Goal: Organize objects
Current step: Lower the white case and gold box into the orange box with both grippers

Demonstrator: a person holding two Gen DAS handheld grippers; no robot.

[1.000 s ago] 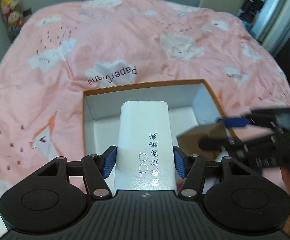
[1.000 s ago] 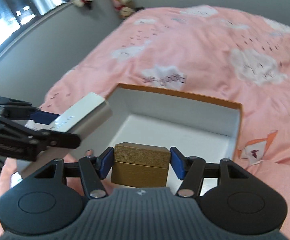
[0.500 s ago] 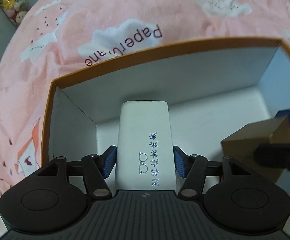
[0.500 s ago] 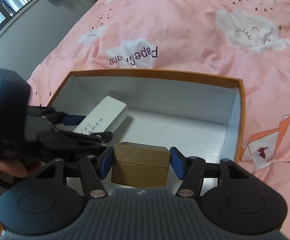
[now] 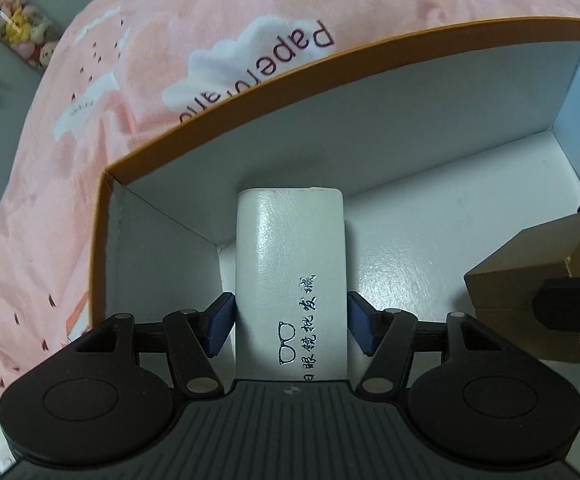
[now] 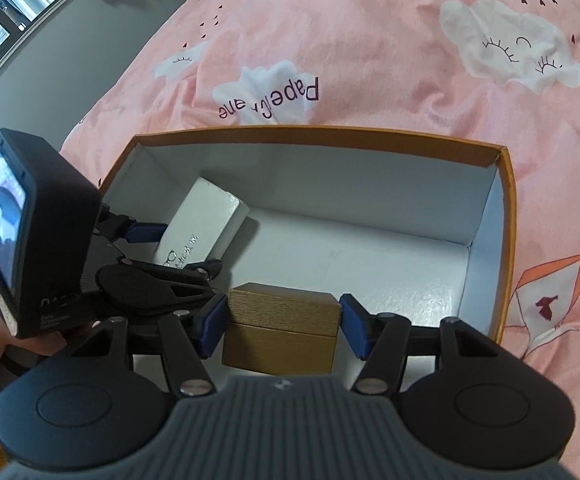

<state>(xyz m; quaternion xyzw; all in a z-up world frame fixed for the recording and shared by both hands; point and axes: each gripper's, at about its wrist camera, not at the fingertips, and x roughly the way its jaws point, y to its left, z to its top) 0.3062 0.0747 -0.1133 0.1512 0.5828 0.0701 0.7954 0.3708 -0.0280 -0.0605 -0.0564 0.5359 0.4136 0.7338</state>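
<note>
An open orange box with white inner walls (image 5: 409, 128) (image 6: 485, 200) lies on a pink bed. My left gripper (image 5: 290, 326) is shut on a white glasses case (image 5: 290, 264), whose far end sits in the box's far left corner; the case also shows in the right wrist view (image 6: 206, 220). My right gripper (image 6: 282, 324) is shut on a small brown box (image 6: 282, 328), held low over the near part of the orange box's floor. The brown box shows at the right edge of the left wrist view (image 5: 529, 280).
The pink cloud-print bedspread (image 6: 369, 40) surrounds the box on all sides. Plush toys (image 5: 14, 28) stand at the far left by a grey wall. The box's white floor (image 6: 369, 264) is bare between the two held objects and toward the right wall.
Both grippers have moved forward and down into the orange box. The white case now reaches the far left corner, and the brown box sits lower over the floor.
</note>
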